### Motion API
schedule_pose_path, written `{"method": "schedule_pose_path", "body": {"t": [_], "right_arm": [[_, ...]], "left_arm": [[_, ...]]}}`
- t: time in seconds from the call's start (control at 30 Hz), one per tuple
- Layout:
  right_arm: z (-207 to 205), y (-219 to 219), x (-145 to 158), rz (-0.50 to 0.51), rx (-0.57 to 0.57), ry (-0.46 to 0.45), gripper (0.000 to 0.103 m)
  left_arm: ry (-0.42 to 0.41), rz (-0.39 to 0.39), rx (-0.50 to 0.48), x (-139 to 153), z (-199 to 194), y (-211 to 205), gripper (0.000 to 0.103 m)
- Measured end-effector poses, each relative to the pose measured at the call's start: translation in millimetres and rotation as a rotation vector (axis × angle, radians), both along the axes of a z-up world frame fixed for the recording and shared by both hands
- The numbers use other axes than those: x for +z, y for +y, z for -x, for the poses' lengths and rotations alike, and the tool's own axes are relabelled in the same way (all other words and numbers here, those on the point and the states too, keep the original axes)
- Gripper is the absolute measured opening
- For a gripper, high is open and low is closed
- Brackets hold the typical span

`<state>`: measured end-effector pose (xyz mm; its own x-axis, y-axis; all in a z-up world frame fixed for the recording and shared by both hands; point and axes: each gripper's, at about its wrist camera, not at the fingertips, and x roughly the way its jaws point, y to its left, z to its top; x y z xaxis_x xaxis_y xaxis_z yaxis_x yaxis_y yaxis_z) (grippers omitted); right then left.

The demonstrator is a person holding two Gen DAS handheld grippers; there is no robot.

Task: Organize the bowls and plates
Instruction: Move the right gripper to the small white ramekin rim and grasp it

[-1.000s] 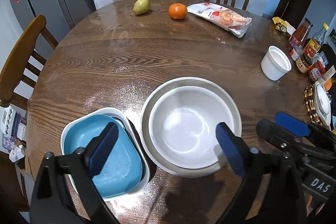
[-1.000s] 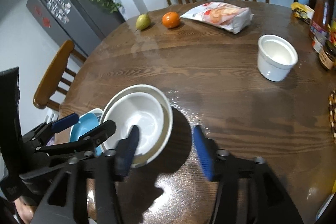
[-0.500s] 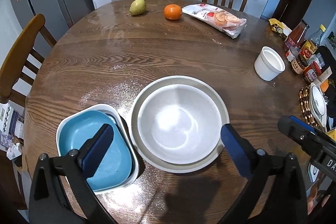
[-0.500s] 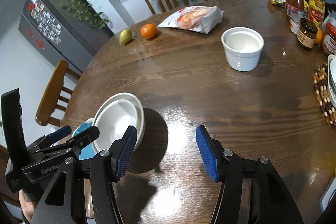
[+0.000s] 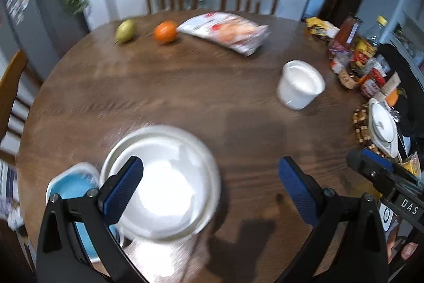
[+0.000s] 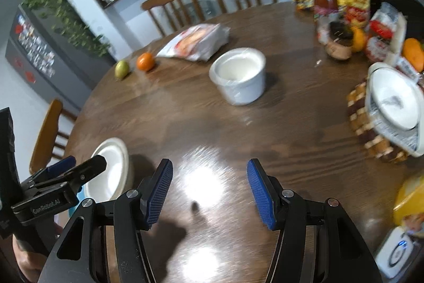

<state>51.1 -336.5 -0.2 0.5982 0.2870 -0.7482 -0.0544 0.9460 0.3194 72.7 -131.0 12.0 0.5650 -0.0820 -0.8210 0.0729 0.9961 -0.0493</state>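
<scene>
Left gripper [image 5: 209, 181] jaws spread wide, nothing between them, blue pads [image 5: 123, 187] over the near table edge; the left pad overlaps the white bowl [image 5: 164, 184] in view, contact unclear. Right gripper [image 6: 209, 194] jaws also wide apart, holding nothing, hovering over bare wood with glare spots. Readable writing: "DAS" on the right gripper body seen from the left wrist view, "GenRobot.AI" on the left gripper body seen from the right wrist view; bottle and jar labels [image 6: 356, 4] too blurred to read. White bowl sits nested in a wider pale plate [image 5: 209, 214], opening up, round so no long axis; near left part of the round wooden table [image 5: 185, 86]. Blue square-ish dish [image 5: 71, 186] in a white rim just beside it on the left, touching or nearly so, partly hidden by the left gripper. White ramekin [image 6: 239, 74] upright, opening up, well apart from the stack, toward the far right. Pear [image 5: 124, 31], orange [image 5: 165, 31] and a snack bag [image 5: 228, 31] in a row at the far edge. White lidded dish [image 6: 394, 104] on a wooden bead trivet [image 6: 363, 121] at the right edge. Both views motion-blurred.
</scene>
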Motion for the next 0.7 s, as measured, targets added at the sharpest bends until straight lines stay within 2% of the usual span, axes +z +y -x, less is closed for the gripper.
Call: {"method": "schedule_pose_path", "body": {"t": [0.13,0.23,0.33,0.43,0.7], "right_arm": [[-16,-23,17,0.039,-0.058,-0.036,0.059],[-31,-36,22,0.059,-0.082,-0.042,0.059],[-52,-46,19,0.063,-0.094,-0.019,0.059],[-69,-55,14,0.028,-0.097,0.005,0.059],[-115,-56,4,0.022,-0.057,0.037,0.059]], "left_arm": [[-0.014,-0.021,-0.054,7,-28,-34,0.102],[0.021,-0.040,-0.076,1,-56,-53,0.102],[0.037,-0.062,-0.069,-7,-81,-65,0.102],[0.057,-0.050,-0.065,-14,-100,-74,0.102],[0.050,-0.055,-0.067,-30,-132,-97,0.097]]}}
